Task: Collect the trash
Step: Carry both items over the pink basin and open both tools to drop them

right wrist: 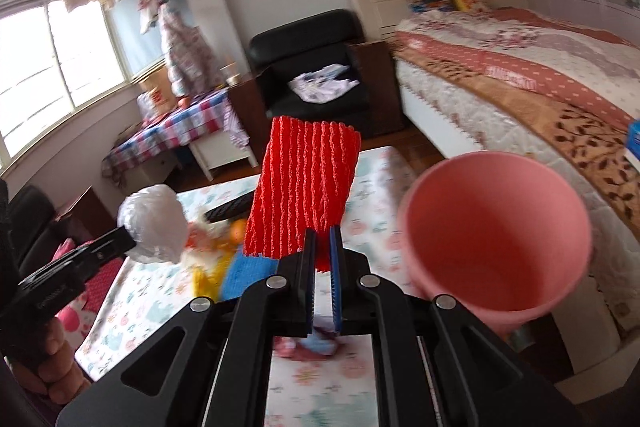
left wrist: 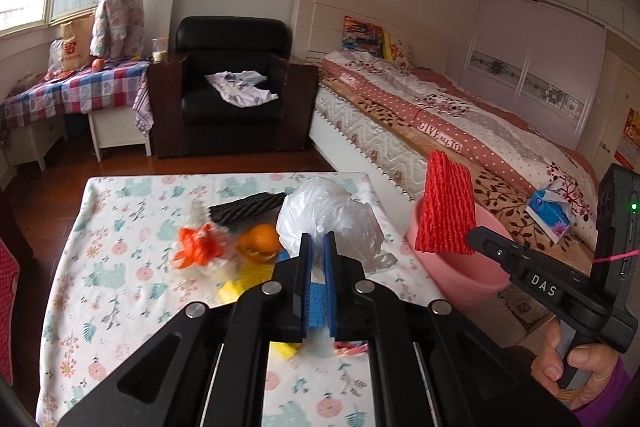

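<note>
My left gripper is shut on a crumpled clear plastic bag, held above the table; the bag also shows in the right wrist view. My right gripper is shut on a red foam net sleeve, held up beside the pink bucket. In the left wrist view the red net hangs over the near rim of the pink bucket. On the table lie a black foam net, an orange peel, an orange-and-white wrapper, yellow bits and a blue net.
The table has a floral cloth. A bed stands to the right with a tissue pack on it. A black armchair and a side table with a checked cloth stand beyond.
</note>
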Demonstrator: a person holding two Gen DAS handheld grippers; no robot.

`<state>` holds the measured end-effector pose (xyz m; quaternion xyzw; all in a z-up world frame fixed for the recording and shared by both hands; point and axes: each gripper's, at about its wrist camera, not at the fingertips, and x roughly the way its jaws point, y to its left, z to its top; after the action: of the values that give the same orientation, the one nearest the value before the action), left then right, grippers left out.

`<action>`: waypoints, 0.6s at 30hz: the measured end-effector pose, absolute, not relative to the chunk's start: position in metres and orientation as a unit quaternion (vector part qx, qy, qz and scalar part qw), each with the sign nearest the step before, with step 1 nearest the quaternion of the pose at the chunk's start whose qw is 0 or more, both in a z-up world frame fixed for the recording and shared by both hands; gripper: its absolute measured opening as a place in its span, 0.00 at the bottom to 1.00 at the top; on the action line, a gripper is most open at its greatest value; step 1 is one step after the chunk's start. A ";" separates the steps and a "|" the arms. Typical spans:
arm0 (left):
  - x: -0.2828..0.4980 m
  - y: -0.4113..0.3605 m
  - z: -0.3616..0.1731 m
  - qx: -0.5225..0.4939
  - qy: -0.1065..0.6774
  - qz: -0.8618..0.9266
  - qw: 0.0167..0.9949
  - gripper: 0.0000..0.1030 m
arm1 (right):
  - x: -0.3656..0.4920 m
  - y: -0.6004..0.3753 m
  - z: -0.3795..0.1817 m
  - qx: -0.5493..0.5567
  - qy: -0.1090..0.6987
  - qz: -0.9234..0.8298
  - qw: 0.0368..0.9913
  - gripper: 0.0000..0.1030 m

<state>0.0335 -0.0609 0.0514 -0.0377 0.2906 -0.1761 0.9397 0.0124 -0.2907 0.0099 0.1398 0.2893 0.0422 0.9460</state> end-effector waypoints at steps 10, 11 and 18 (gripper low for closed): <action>0.043 -0.133 0.052 -0.006 0.288 -0.230 0.930 0.05 | 0.005 -0.355 -0.002 0.141 0.292 -0.035 0.945 0.07; 0.044 -0.141 0.051 -0.003 0.288 -0.236 0.928 0.05 | 0.004 -0.364 -0.005 0.145 0.294 -0.043 0.944 0.07; 0.054 -0.197 0.042 0.024 0.294 -0.273 0.916 0.05 | 0.001 -0.391 -0.020 0.158 0.309 -0.077 0.935 0.07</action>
<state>0.0537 -0.1967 0.0416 0.0244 0.2940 -0.2734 0.9155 0.0008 -0.3907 -0.0200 0.1580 0.3089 -0.0773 0.9347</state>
